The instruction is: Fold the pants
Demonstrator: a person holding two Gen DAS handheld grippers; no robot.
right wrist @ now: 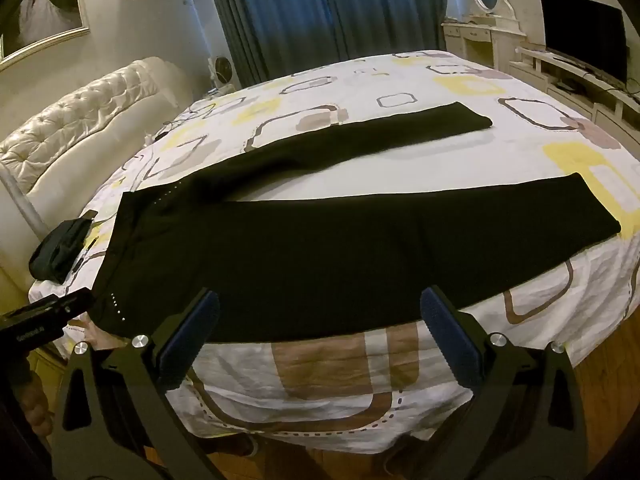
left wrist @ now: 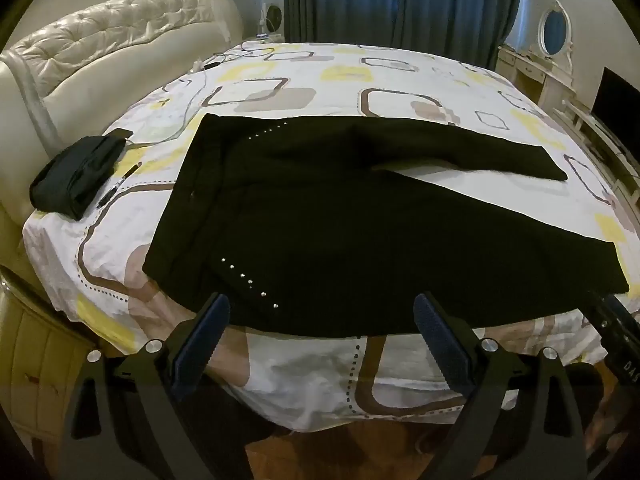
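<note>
Black pants [left wrist: 320,232] lie flat on the bed, waistband to the left, both legs spread out to the right in a V; small silver studs mark the pockets. They also show in the right wrist view [right wrist: 320,248]. My left gripper [left wrist: 322,316] is open and empty, just in front of the near hip edge of the pants. My right gripper [right wrist: 320,312] is open and empty, in front of the near leg's edge. Neither touches the cloth.
The bed [left wrist: 320,76] has a white patterned cover. A folded dark garment [left wrist: 76,180] and a pen [left wrist: 120,184] lie at the left by the tufted headboard [left wrist: 112,32]. A TV [right wrist: 584,32] and cabinet stand at the right. Wooden floor lies below the bed's edge.
</note>
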